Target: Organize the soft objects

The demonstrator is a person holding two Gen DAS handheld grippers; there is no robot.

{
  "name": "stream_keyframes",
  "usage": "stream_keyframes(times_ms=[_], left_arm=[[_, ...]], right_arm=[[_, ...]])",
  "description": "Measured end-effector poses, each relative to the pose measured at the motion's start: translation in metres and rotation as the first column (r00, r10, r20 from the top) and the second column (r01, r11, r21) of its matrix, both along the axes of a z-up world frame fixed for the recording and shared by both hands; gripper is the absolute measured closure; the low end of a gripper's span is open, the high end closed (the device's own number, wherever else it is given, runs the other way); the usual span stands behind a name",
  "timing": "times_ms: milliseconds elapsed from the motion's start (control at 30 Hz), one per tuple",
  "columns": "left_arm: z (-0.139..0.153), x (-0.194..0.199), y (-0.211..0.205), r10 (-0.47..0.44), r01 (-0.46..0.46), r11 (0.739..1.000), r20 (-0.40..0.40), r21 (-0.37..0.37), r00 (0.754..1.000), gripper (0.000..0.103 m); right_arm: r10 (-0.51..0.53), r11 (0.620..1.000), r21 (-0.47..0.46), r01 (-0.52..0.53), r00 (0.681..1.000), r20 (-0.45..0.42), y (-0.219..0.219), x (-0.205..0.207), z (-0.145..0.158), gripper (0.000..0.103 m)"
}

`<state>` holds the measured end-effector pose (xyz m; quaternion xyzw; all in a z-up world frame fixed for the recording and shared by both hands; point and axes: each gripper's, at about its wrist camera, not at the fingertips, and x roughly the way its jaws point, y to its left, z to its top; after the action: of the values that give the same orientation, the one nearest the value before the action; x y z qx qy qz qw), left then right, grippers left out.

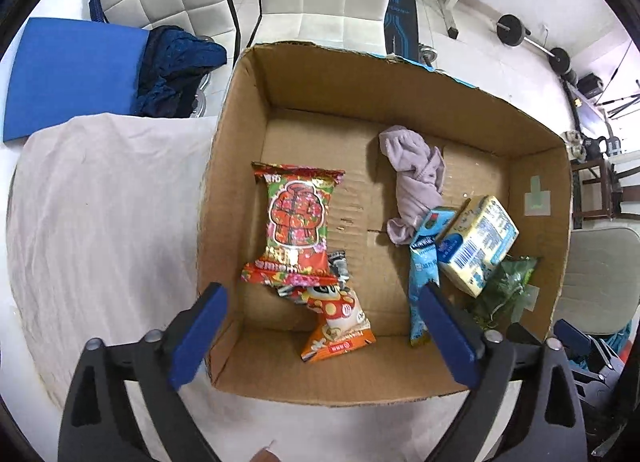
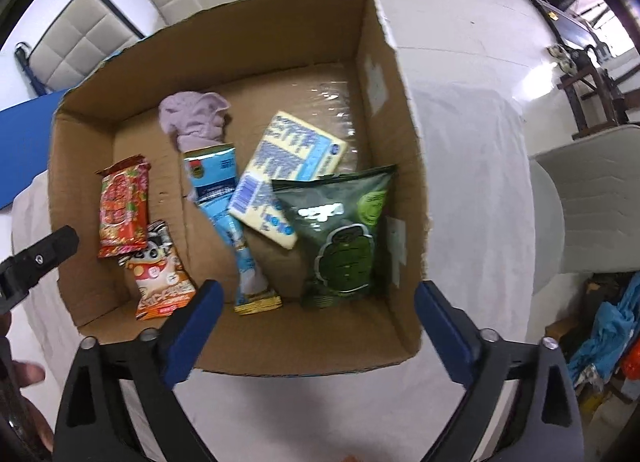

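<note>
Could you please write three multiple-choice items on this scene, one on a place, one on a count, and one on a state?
1. Where does the green snack bag lie?
A. In the cardboard box, against its right wall
B. On the white cloth outside the box
C. On a chair

2. How many items lie in the box?
A. Three
B. Six
C. Nine

3. How do the right gripper's jaws stand?
A. Shut on the lilac cloth
B. Shut on the blue pouch
C. Open, holding nothing

Answers:
1 A: the right wrist view shows the bag inside, beside the right wall.
2 B: red snack bag, orange snack bag, lilac cloth, blue pouch, yellow pack and the green bag.
3 C: the blue fingers stand wide apart above the box with nothing between them.
</note>
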<state>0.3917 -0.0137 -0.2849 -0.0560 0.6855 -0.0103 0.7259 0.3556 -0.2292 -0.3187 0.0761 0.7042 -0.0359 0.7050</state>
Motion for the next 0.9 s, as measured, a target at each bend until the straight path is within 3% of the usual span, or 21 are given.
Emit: stream_keyframes(times_ms=[267,633,900], left_arm=[[-0.003,-0.021,-0.003,-0.011,0.011,1.000,0.007,-0.003,1.000,0.004],[-0.001,-0.044,-0.006,-0.006,0.005,1.000,0.024,0.016,1.000,0.004],[0.035,-0.064,-0.011,-0.015,0.010,0.999,0.099,0.047,0.995,0.004]], right_arm=[[0.100,0.995,-0.030,-0.099,0.994,0.044,0.019,-0.006,0.003,0.000],[0.113,0.994,-0.018,-0.112,0.993,0.046,0.021,-0.011,0.007,0.000],[0.120,0.993,-0.019,-0.119,0.987,0.109,0.019,-0.025,0.039,0.000]])
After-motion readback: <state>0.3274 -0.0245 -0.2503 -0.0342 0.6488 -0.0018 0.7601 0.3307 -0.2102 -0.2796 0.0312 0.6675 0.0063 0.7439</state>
